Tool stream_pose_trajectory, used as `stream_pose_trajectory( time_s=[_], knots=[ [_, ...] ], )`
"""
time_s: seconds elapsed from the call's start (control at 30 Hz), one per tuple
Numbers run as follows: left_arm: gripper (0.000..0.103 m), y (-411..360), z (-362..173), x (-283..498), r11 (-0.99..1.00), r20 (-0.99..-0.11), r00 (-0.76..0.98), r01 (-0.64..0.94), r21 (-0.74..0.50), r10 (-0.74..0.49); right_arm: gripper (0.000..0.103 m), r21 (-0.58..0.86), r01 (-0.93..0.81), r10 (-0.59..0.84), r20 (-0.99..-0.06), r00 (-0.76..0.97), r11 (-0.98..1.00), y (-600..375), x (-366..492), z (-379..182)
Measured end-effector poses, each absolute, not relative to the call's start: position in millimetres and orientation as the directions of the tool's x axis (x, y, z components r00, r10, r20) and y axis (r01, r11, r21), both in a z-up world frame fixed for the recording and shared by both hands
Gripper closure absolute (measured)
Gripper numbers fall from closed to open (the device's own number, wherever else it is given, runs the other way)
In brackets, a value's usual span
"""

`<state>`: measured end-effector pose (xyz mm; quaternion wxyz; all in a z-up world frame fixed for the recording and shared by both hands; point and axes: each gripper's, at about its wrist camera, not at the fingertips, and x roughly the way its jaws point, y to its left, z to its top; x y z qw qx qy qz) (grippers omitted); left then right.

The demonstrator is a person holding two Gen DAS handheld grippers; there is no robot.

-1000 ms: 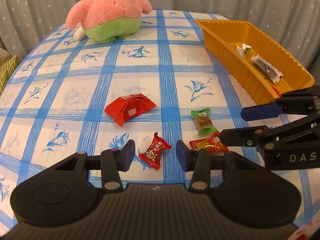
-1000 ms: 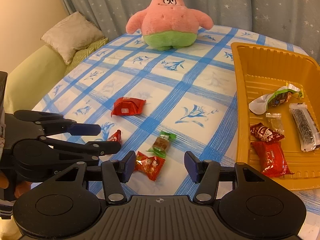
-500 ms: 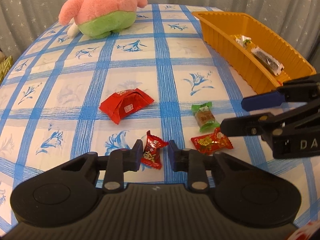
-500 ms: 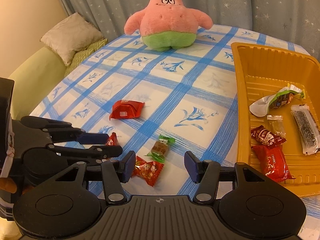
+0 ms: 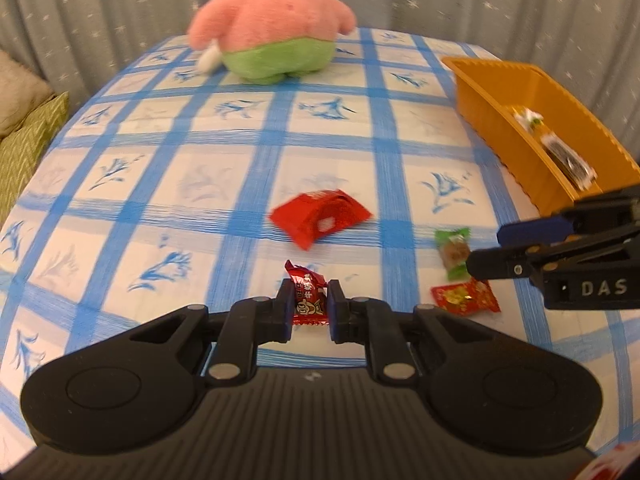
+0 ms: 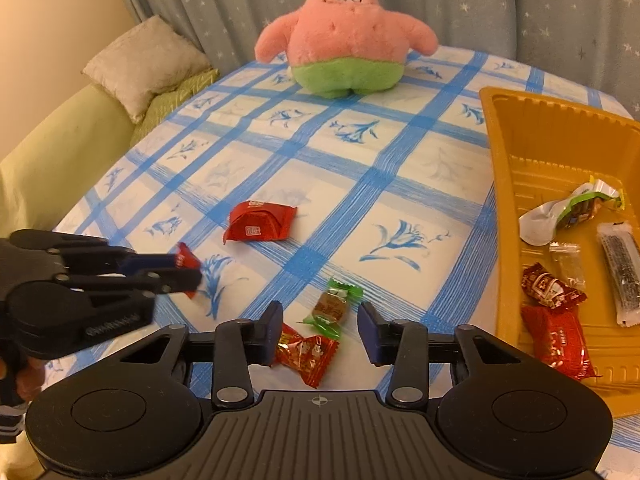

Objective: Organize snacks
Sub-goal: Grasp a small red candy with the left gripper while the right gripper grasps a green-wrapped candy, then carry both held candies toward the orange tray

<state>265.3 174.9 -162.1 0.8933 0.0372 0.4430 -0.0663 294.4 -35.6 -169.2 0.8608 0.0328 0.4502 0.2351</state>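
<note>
My left gripper (image 5: 308,304) is shut on a small red candy (image 5: 306,296), held low over the checked tablecloth; the right wrist view shows the same candy (image 6: 186,260) in its tips. My right gripper (image 6: 320,320) has its jaws closing around a red-and-yellow candy (image 6: 308,354) lying on the cloth, and the pads are not pressing on it. A green-wrapped candy (image 6: 330,310) lies just beyond that one. A larger red packet (image 6: 260,224) rests further out. The orange tray (image 6: 560,104) at the right holds several snacks.
A pink and green plush star (image 6: 348,36) sits at the table's far edge. A beige cushion (image 6: 148,64) lies on a green sofa to the left. Grey starred curtains hang behind. The right gripper (image 5: 488,250) reaches in beside the tray (image 5: 500,120).
My left jaws closed onto the small red candy and that view swung, bringing the plush toward centre. My right jaws narrowed around the red-and-yellow candy.
</note>
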Motion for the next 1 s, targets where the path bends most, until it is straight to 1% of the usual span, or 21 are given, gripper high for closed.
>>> stream_pose_trajectory(
  time_s=[0.23,0.4,0.5,0.57,0.8,1.0],
  knots=[
    [0.088,193,-158,267,0.998,-0.797,0.602,0.06,-0.017,-0.05,0.069,0.255,-0.34,0.395,-0.802,0.448,0.905,-26,310,-176],
    [0.088,198,-157,266,0.999,-0.796,0.605,0.038,-0.017,-0.036,0.072,0.249,-0.315,0.372,-0.822,0.431,0.916,-21,319,-180],
    [0.088,200,-157,265,1.0,-0.797,0.603,0.026,-0.016,-0.029,0.075,0.237,-0.311,0.357,-0.832,0.425,0.921,-16,322,-183],
    [0.088,202,-157,264,1.0,-0.798,0.602,0.02,-0.019,-0.027,0.08,0.222,-0.313,0.344,-0.84,0.42,0.923,-13,324,-185],
    [0.088,205,-155,260,1.0,-0.798,0.602,0.004,-0.021,-0.019,0.082,0.188,-0.338,0.327,-0.844,0.424,0.922,-8,325,-190],
    [0.088,204,-150,257,1.0,-0.793,0.609,0.001,-0.02,-0.017,0.082,0.206,-0.344,0.353,-0.822,0.447,0.916,-13,324,-183]
  ],
)
